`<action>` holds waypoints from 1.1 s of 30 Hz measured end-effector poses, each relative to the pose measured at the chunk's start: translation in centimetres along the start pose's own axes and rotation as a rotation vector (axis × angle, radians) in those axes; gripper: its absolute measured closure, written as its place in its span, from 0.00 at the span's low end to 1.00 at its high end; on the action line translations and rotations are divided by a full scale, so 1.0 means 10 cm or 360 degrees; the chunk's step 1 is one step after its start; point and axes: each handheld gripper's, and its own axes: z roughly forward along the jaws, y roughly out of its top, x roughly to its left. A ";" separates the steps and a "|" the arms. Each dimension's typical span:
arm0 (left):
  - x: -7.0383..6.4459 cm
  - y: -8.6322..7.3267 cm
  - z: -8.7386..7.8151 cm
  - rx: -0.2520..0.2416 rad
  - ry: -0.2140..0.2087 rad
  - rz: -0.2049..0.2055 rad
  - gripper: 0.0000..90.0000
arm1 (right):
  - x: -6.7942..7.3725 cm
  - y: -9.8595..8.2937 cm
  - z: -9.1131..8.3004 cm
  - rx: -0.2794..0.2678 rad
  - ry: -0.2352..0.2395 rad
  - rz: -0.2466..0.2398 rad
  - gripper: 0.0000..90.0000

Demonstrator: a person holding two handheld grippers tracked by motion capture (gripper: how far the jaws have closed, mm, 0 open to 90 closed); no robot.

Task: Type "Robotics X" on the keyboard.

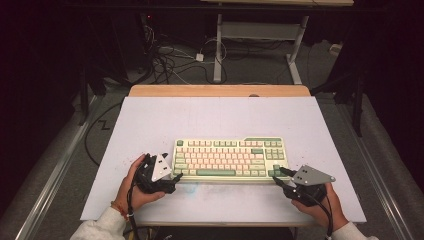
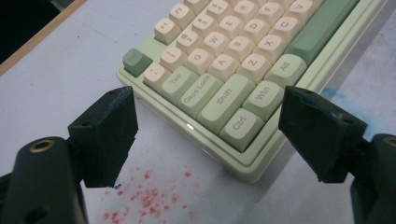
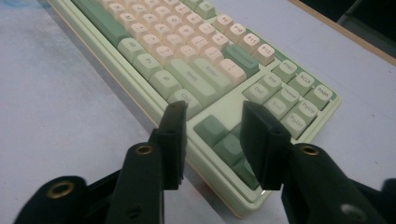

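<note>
A pale green keyboard (image 1: 230,159) with cream and green keys lies in the middle of the white table (image 1: 220,117). At its front left corner, my left gripper (image 1: 175,176) rests in a person's hand. In the left gripper view the left gripper (image 2: 212,135) stands wide open, with the keyboard's (image 2: 224,60) Ctrl corner between the jaws and untouched. My right gripper (image 1: 278,175) is at the front right corner. In the right gripper view the right gripper (image 3: 217,140) is partly open just above the arrow keys of the keyboard (image 3: 196,70), holding nothing.
Red specks (image 2: 144,196) and a blue smudge (image 2: 336,93) mark the table top near the keyboard's left end. The table's wooden back edge (image 1: 220,90) runs behind. Cables (image 1: 170,60) and another table's legs (image 1: 218,50) are on the floor beyond.
</note>
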 end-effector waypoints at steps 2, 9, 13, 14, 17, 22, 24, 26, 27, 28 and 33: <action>0.00 -0.02 -0.01 0.0007 0.0000 -0.0007 0.21 | -0.01 0.03 0.01 0.0002 0.0020 0.0005 0.76; 0.00 -0.06 -0.02 0.0025 -0.0011 -0.0021 0.20 | 0.01 0.15 0.08 0.0032 0.0069 -0.0032 0.94; 0.02 -0.07 -0.03 0.0029 -0.0014 -0.0028 0.20 | 0.01 0.21 0.13 0.0036 0.0100 -0.0024 0.99; 0.02 -0.07 -0.03 0.0028 -0.0010 -0.0031 0.20 | 0.00 0.22 0.14 0.0038 0.0110 -0.0021 1.00; 0.03 -0.06 -0.03 0.0018 -0.0012 -0.0041 0.20 | 0.00 0.28 0.18 0.0033 0.0130 -0.0016 1.00; 0.02 -0.06 -0.01 0.0028 -0.0014 -0.0034 0.20 | 0.00 0.40 0.27 0.0027 0.0157 -0.0034 1.00; 0.02 -0.06 -0.01 0.0027 -0.0016 -0.0035 0.20 | 0.00 0.44 0.32 0.0026 0.0165 -0.0040 1.00; 0.02 -0.05 -0.01 0.0024 -0.0020 -0.0037 0.20 | 0.00 0.48 0.37 0.0033 0.0180 -0.0047 1.00; 0.02 -0.06 -0.01 0.0025 -0.0020 -0.0038 0.20 | 0.00 0.50 0.40 0.0032 0.0187 -0.0050 1.00; 0.02 -0.06 -0.01 0.0029 -0.0020 -0.0037 0.20 | 0.01 0.52 0.42 0.0035 0.0193 -0.0049 1.00; 0.02 -0.07 -0.01 0.0030 -0.0020 -0.0043 0.19 | 0.07 0.61 0.55 0.0052 0.0232 -0.0082 1.00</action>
